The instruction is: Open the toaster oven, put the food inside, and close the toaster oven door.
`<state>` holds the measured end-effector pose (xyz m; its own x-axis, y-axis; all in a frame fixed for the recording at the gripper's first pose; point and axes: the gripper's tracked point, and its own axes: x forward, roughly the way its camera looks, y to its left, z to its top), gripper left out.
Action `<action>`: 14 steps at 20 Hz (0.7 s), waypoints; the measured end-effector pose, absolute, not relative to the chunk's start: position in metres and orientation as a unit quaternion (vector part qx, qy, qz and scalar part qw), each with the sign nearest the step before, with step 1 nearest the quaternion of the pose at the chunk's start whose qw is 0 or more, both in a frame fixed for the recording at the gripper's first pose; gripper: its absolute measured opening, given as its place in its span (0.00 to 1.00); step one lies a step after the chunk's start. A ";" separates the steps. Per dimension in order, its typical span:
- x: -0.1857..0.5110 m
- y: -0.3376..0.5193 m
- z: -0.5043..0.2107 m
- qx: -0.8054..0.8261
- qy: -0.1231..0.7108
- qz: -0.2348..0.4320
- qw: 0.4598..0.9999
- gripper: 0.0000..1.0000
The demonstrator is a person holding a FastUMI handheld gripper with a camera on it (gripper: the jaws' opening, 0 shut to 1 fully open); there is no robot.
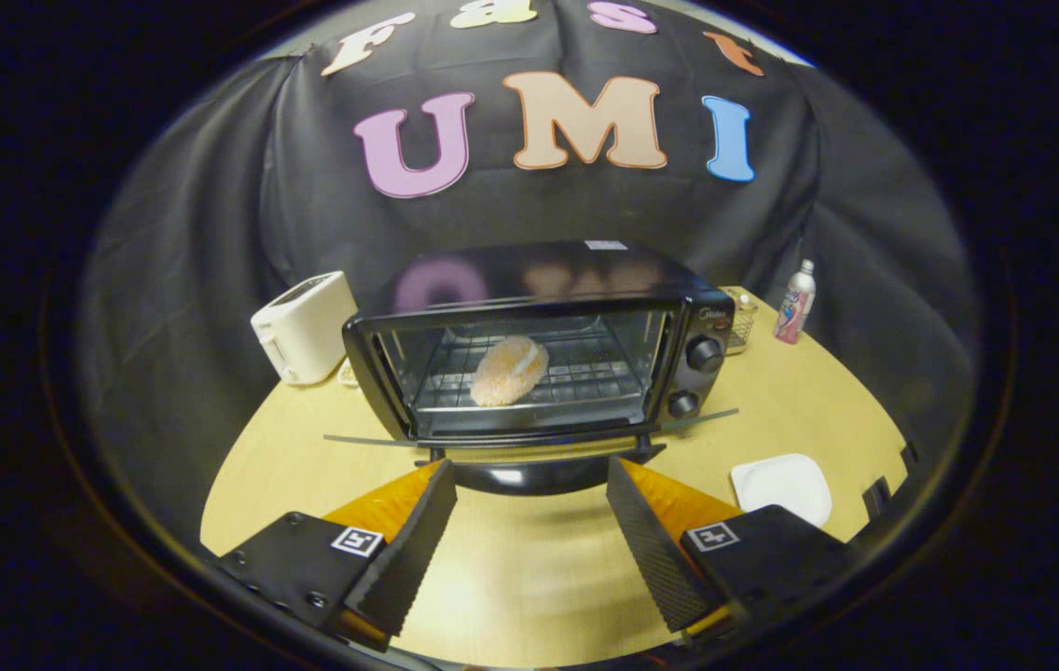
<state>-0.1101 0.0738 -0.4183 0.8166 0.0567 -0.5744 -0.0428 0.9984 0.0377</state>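
The gripper point(529, 480) occupies the lower centre of the frame, pointing forward and roughly level. Its two fingers point(413, 550) are spread wide apart, one at lower left and one at lower right. Nothing is held between them.

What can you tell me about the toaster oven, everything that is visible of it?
The toaster oven is a glossy black box with two knobs on its front panel. Its door is folded down flat, just beyond the open gripper. A bread roll lies on its wire rack. It stands on the wooden table, beside a white toaster.
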 end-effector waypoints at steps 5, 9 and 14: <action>-0.065 0.083 -0.399 0.034 0.273 0.027 0.961 1.00; -0.034 0.086 -0.387 0.046 0.254 0.023 0.966 1.00; -0.025 0.075 -0.368 0.046 0.240 0.014 0.969 1.00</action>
<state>-0.0246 0.0747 -0.3677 0.8840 0.0498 -0.4648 -0.0059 0.9954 0.0955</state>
